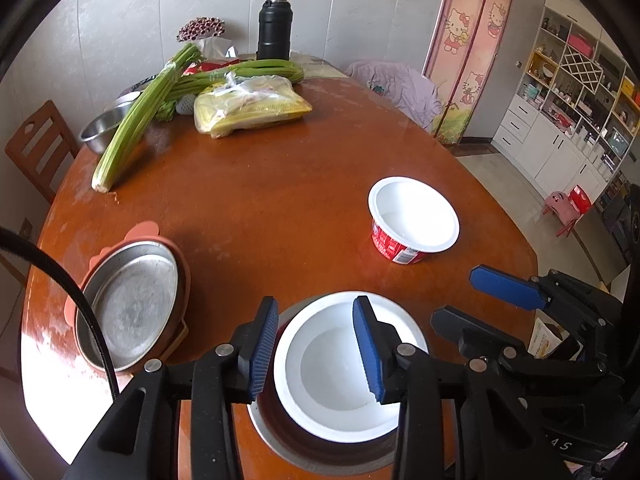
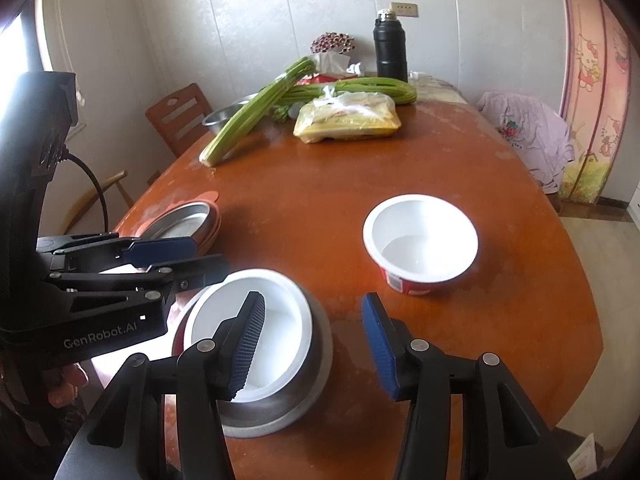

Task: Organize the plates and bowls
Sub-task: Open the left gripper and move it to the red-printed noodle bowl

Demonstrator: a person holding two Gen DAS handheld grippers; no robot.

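From the left wrist, the left gripper (image 1: 316, 350) is being held spread above a white bowl (image 1: 344, 368) nested in a metal dish (image 1: 280, 440); nothing is being pinched. A second white bowl (image 1: 414, 218) is standing apart on the table (image 1: 280, 200).

From the right wrist, the right gripper (image 2: 316, 346) is being held spread, empty, over the nested bowl's rim, the other bowl lying well beyond.
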